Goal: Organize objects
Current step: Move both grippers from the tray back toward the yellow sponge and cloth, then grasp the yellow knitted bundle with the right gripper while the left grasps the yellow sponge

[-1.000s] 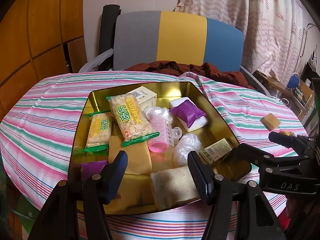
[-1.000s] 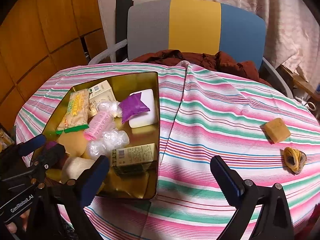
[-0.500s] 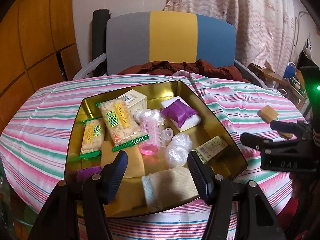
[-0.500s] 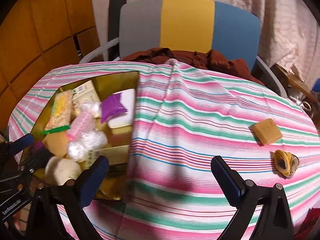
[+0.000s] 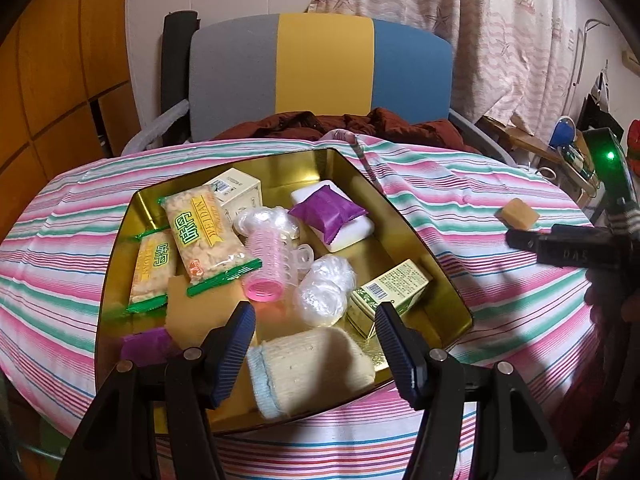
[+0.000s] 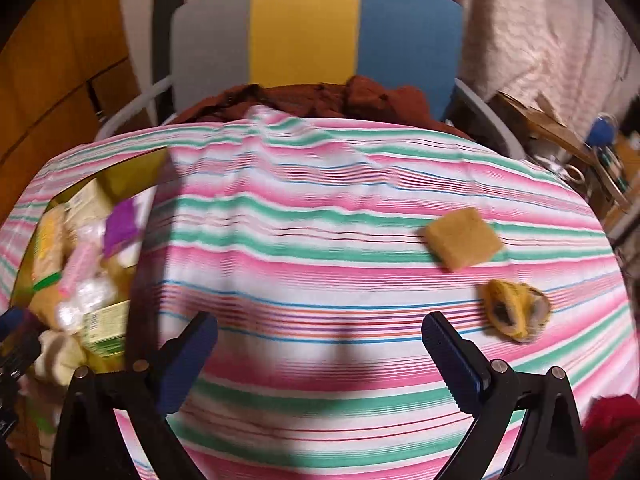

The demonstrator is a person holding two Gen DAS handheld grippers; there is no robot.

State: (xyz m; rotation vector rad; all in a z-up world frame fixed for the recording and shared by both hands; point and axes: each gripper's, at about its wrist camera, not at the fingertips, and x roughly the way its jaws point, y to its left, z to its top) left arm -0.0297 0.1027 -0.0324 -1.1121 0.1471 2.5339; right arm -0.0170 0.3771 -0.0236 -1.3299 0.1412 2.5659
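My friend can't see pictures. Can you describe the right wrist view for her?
An open tool hovers empty over a striped tablecloth, facing a tan block and yellow bands. A gold tin of small items sits at left, blurred.

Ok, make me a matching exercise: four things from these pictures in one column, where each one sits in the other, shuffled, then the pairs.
Things
1. pink hair roller
2. tan sponge block
3. cream sock
4. brown jacket

Places
A. on the chair seat behind the table
B. on the striped cloth, outside the gold tin
C. middle of the tin
D. near end of the tin, between the left tongs' open fingers

Pairs: 1-C, 2-B, 3-D, 4-A
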